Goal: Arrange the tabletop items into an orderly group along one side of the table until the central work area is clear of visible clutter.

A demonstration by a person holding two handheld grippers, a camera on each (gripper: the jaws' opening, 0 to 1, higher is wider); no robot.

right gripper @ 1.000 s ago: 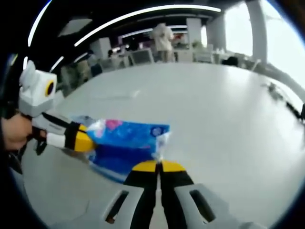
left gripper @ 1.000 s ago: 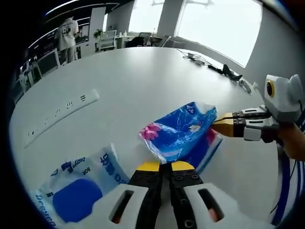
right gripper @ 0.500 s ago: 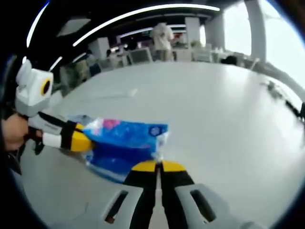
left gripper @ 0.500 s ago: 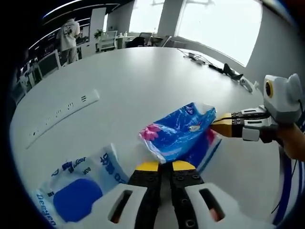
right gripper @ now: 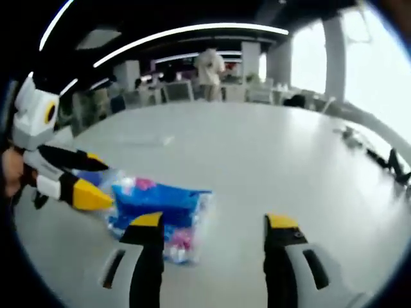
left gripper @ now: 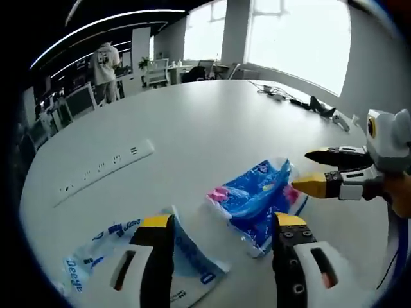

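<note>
The table (left gripper: 212, 109) is taken as the reference; grouping is best done toward one edge. The blue tissue pack (left gripper: 257, 196) lies at lower centre, free of both claws. Left gripper (left gripper: 221, 224) and right gripper (right gripper: 209, 224) are spread, gripping nothing. The wipes packet (left gripper: 122, 256) at lower left is partly hidden by a jaw; its print is blurred.
</note>
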